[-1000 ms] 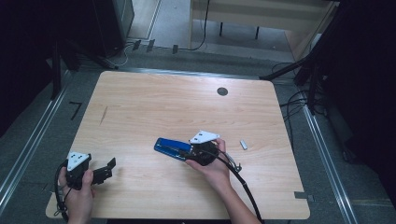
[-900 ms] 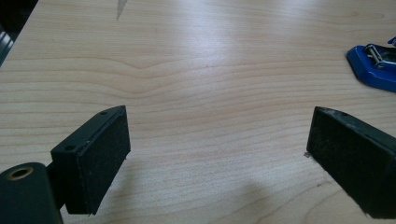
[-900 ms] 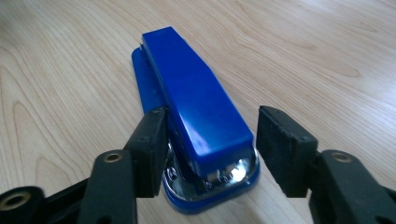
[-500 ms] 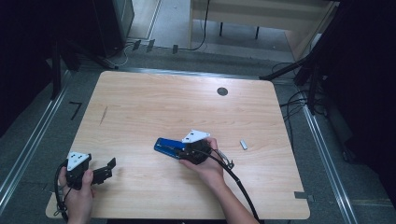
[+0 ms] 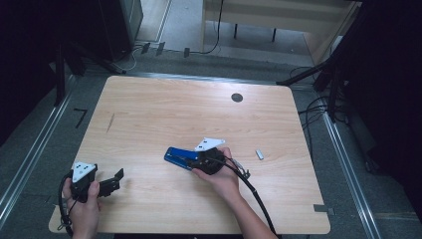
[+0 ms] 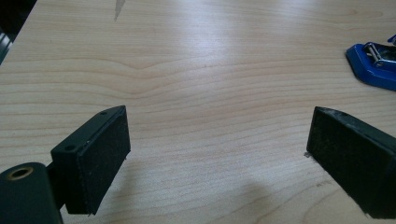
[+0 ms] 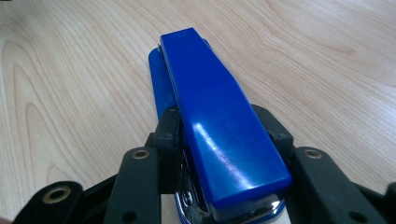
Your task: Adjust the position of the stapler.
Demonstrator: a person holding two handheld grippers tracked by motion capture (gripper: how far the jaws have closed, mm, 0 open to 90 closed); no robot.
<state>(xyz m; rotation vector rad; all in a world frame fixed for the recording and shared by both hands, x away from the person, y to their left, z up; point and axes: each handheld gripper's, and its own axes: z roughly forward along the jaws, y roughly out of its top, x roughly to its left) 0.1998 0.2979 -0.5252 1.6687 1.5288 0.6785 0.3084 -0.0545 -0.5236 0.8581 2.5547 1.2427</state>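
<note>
Hands come in at the near edge of the table (image 5: 149, 114), each holding a gripper. Nearest, at the near left corner, the left gripper (image 6: 217, 154) rests just above the bare wood with its jaws spread wide and nothing between them; it sits where it sat a second ago, idle. A little farther in, near the middle, the right gripper (image 7: 219, 140) has slid in over the back end of the blue stapler (image 7: 210, 121), which lies flat on the wood with its nose pointing away from the hand toward the left side of the table. Its jaws have just been closing, and the stapler's rear half now sits between them, the pads hugging both flanks so closely that I take it for a grip just made or all but made. That should mean the reach is done and a lift or a shove can follow, though a hold so far back may let the nose droop. Beyond, off to the right, a small silvery piece (image 5: 259, 154) lies alone, and farther still a dark round hole (image 5: 237, 97) marks the far part of the tabletop.
</note>
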